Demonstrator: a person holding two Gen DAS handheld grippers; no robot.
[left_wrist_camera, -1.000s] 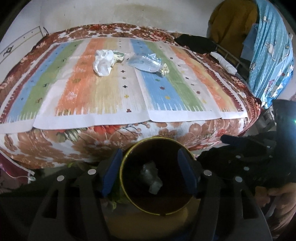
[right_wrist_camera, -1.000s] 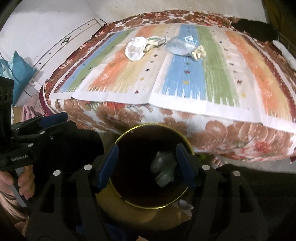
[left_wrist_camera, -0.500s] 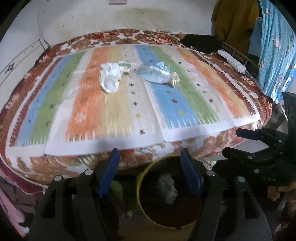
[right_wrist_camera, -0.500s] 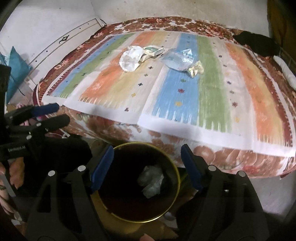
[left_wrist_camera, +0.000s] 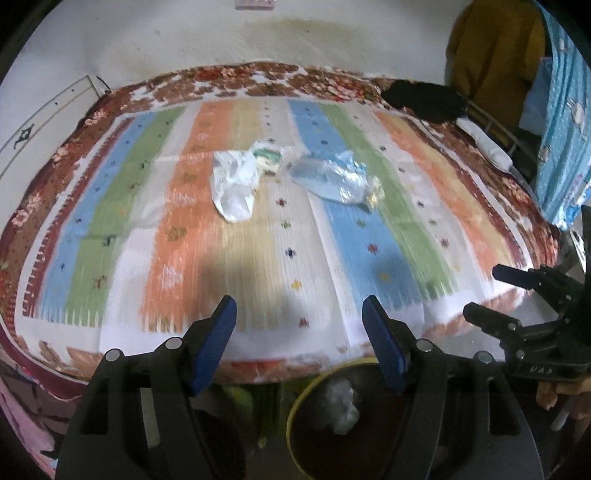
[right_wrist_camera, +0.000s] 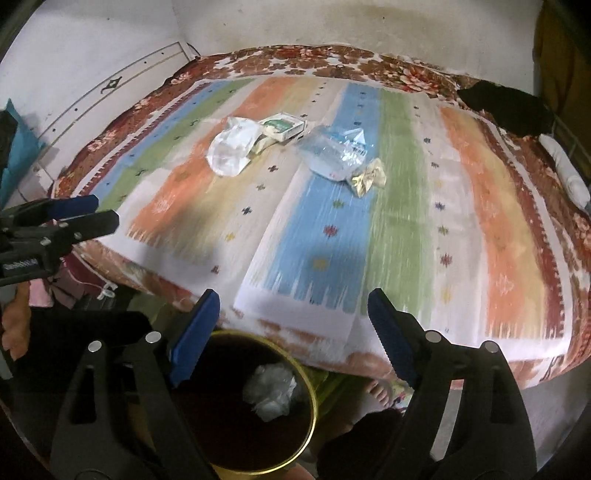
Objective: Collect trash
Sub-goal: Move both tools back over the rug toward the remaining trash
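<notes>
Trash lies on the striped bedspread (left_wrist_camera: 258, 258): a white plastic bag (left_wrist_camera: 234, 184) (right_wrist_camera: 231, 149), a green-white carton (right_wrist_camera: 282, 125) (left_wrist_camera: 267, 158), a clear crumpled wrapper (left_wrist_camera: 332, 179) (right_wrist_camera: 334, 153) and a gold wrapper (right_wrist_camera: 367, 179) (left_wrist_camera: 373, 192). A dark bin with a yellow rim (right_wrist_camera: 312, 406) (left_wrist_camera: 295, 402) stands below the bed's front edge and holds a white crumpled piece (right_wrist_camera: 271, 391) (left_wrist_camera: 341, 404). My left gripper (left_wrist_camera: 299, 332) is open and empty over the bed's front edge. My right gripper (right_wrist_camera: 291, 325) is open and empty beside it.
A black cloth (left_wrist_camera: 424, 99) and a white roll (left_wrist_camera: 484, 144) lie at the bed's far right. Blue patterned fabric (left_wrist_camera: 561, 129) hangs on the right. A white wall (left_wrist_camera: 258, 33) is behind the bed. A bare foot (right_wrist_camera: 378, 393) is on the floor by the bin.
Both grippers have risen from over the bin and moved forward toward the bed. The bin has dropped to the bottom of both views. Both stay open and empty.
</notes>
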